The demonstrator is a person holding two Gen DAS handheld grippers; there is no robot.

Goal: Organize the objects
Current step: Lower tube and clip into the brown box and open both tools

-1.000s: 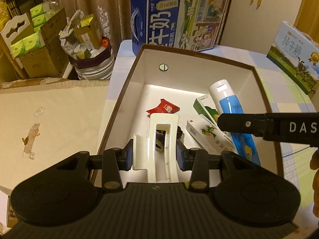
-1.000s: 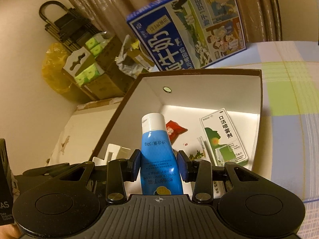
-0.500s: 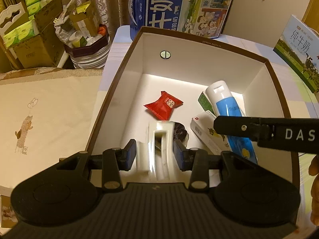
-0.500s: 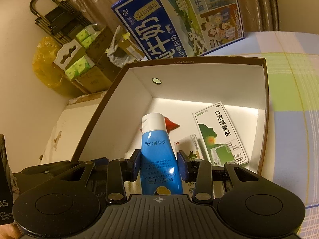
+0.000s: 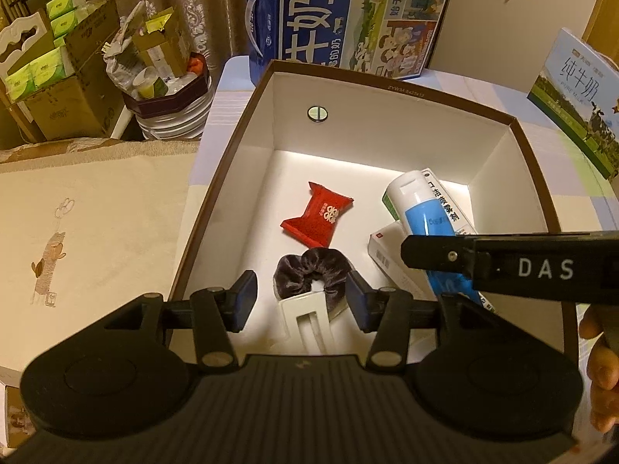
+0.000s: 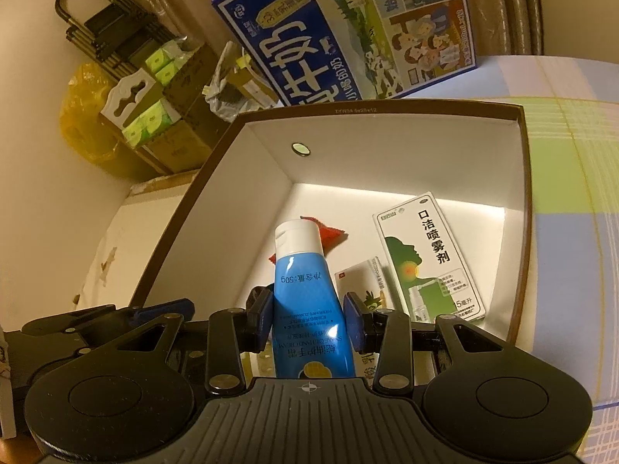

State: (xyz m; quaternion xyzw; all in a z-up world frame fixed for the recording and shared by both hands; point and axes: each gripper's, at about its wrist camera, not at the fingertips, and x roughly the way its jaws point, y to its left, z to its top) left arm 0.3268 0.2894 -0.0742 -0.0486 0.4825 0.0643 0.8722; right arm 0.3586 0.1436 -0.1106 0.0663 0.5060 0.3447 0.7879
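A brown-rimmed white box (image 5: 232, 143) (image 6: 520, 178) lies open below both grippers. My left gripper (image 5: 301, 301) hangs over its near end with jaws opening; the white hair claw clip (image 5: 307, 319) lies on the box floor between the fingers, clear of both pads, partly on a dark velvet scrunchie (image 5: 309, 272). My right gripper (image 6: 307, 315) is shut on a blue hand-cream tube (image 6: 305, 297) (image 5: 421, 208) with a white cap, held above the box's right side. A red candy wrapper (image 5: 319, 214), a green-and-white spray carton (image 6: 425, 259) and a smaller white carton (image 5: 387, 255) lie inside.
A big blue milk carton (image 5: 348, 15) stands behind the box, and another milk box (image 5: 576, 100) at the right. Cardboard boxes of green tissue packs (image 5: 50, 62) and a cluttered bin (image 5: 162, 73) sit at the left. A cream cloth (image 5: 89, 228) covers the surface left of the box.
The left gripper sank toward the box floor, then opened and let go of the white claw clip, which now lies by the scrunchie. The right gripper lowered slightly with the tube.
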